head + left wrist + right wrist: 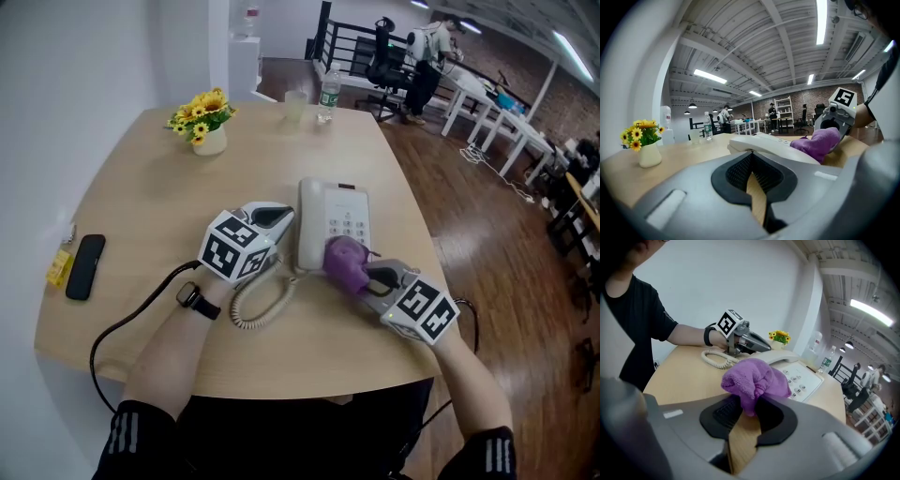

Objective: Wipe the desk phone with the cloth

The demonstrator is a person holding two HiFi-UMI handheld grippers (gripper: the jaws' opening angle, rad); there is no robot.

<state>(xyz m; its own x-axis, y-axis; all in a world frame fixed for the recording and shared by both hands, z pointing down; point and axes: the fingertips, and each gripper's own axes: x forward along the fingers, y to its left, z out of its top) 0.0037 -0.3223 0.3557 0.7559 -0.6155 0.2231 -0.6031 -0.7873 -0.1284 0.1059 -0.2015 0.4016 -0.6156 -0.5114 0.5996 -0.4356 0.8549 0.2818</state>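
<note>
A white desk phone (336, 221) lies in the middle of the round wooden table (141, 202), with its handset along its left side. My right gripper (367, 279) is shut on a bunched purple cloth (343, 260), and the cloth rests on the phone's near right corner, just below the keypad. In the right gripper view the cloth (754, 378) bulges out of the jaws in front of the keypad (799, 377). My left gripper (275, 217) is shut and holds nothing; its tip sits at the handset's left edge. From the left gripper view the phone (759, 143) lies just ahead.
The coiled cord (258, 305) loops on the table in front of the phone. A vase of yellow flowers (208, 127), a cup (295, 105) and a water bottle (327, 94) stand at the far side. A black handset-like object (84, 266) lies near the left edge.
</note>
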